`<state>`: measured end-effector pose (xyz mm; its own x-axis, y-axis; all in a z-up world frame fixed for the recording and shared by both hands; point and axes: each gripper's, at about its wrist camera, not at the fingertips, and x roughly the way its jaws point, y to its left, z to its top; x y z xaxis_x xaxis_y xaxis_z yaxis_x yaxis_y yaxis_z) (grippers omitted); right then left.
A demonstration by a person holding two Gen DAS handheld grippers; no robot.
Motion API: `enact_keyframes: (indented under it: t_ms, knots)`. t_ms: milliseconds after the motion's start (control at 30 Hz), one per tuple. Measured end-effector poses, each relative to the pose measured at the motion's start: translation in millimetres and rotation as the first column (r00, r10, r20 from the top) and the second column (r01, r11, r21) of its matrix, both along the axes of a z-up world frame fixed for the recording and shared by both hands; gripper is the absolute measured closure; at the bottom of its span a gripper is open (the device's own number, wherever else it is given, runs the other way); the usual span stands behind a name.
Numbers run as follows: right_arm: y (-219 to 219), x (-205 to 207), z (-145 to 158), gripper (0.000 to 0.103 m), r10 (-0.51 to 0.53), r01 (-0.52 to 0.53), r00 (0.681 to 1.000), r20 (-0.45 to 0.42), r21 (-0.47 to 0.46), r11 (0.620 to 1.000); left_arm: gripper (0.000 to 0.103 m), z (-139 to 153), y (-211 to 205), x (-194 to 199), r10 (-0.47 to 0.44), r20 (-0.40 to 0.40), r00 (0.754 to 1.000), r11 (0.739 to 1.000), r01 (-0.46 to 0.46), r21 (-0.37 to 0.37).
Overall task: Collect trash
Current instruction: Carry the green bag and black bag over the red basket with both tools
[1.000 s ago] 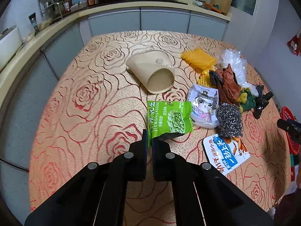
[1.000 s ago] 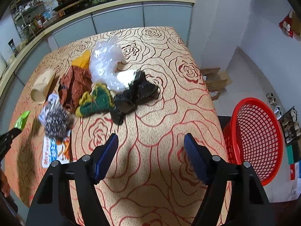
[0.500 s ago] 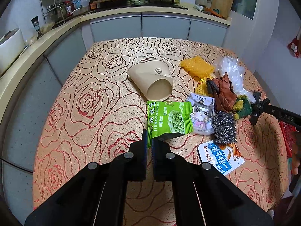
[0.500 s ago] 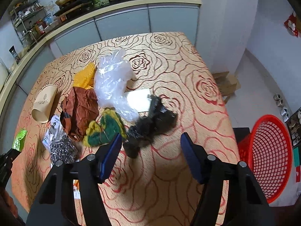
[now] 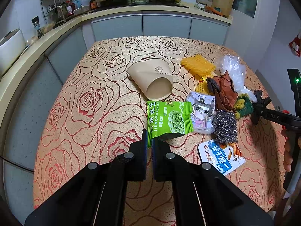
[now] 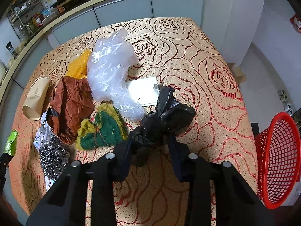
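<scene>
Pinching the green snack packet by its near edge, the left gripper held it over the rose-patterned table. The right gripper was closing, its jaws astride the crumpled black bag. A paper cup lay toppled, its visible inside empty; the red basket beside the table showed nothing inside.

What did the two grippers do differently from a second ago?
The right gripper moved in over the table toward the black plastic bag, and its jaws are closing with the crumpled bag now between them. The left gripper stayed put, shut on the green snack packet. The other trash and the red basket did not shift.
</scene>
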<state>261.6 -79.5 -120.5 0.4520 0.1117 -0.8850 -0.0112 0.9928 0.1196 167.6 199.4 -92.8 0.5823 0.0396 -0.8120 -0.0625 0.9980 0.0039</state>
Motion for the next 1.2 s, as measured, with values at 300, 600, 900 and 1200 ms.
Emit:
enact_keyframes:
  t_ms: [300,600,900,1200]
  knots:
    - [-15,-10,5,0.082,-0.007,0.006,1.0,0.025,0.027,1.0,0.098,5,-11,-4,-0.007,0.011,1.0,1.0,0.007,0.004]
    - [-44,-48,38,0.082,-0.032,0.027,0.996,0.088,0.06,0.998,0.098,22,-47,-9,-0.065,0.032,0.997,0.998,0.064,0.017]
    - [-110,-95,68,0.082,-0.127,0.12,0.982,0.14,0.057,0.991,0.098,42,-119,-8,-0.196,0.06,0.979,0.981,0.195,0.012]
    - [-189,-136,81,0.082,-0.244,0.241,0.957,0.155,0.034,0.97,0.098,54,-213,-1,-0.337,0.078,0.938,0.941,0.339,-0.013]
